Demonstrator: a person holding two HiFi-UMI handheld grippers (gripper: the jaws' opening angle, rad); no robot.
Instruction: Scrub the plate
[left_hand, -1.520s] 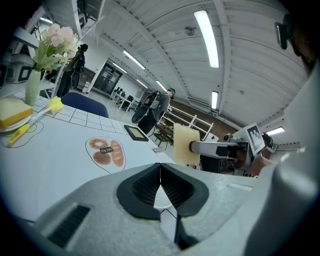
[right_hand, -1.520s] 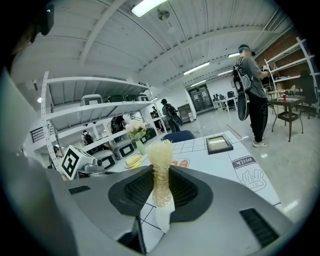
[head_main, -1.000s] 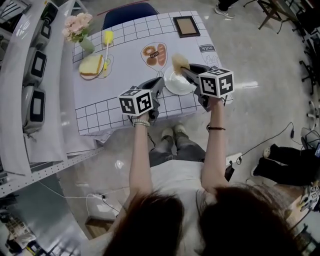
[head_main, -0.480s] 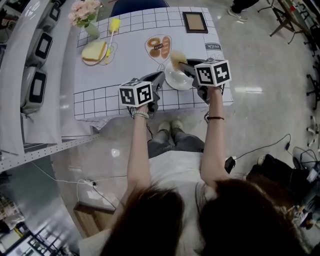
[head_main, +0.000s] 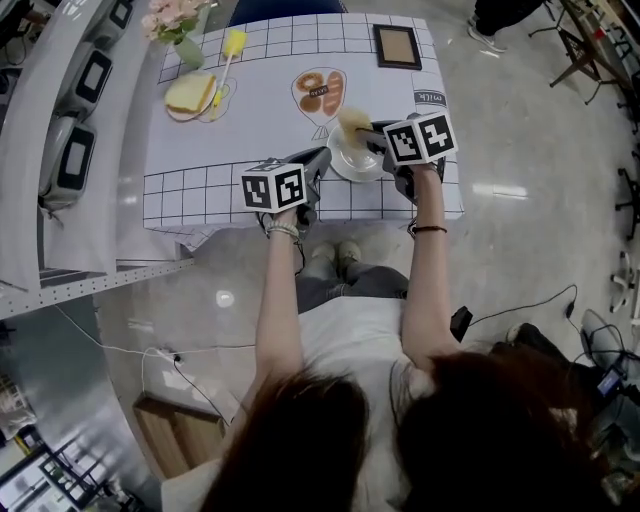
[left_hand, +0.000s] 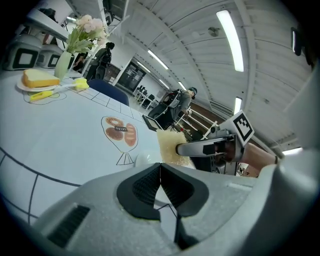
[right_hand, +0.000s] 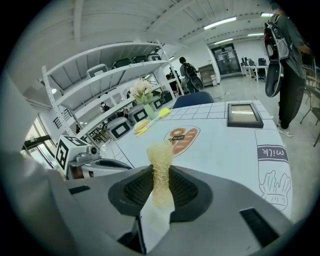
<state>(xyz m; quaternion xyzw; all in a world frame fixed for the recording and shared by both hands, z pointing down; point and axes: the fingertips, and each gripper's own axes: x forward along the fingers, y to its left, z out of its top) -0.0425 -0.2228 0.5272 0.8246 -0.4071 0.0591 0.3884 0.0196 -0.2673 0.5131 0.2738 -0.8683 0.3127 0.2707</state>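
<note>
The white round plate (head_main: 352, 167) sits on the gridded white bench (head_main: 200, 160) near its front edge. The left tool (head_main: 320, 160) meets the plate at 9 o'clock, pads pressed together, apparently on the rim. The right tool (head_main: 366, 131) reaches in from 3 o'clock, pinching a yellow fibrous scrub sponge (head_main: 352, 121) that stands over the plate's 12 o'clock edge. Judgement: the plate's face lies toward 6 o'clock from the sponge, so the right tool is the one placed to do the scrubbing.

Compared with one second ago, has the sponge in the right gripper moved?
No: the sponge still sits over the plate's far rim, near the printed bread drawing.
</note>
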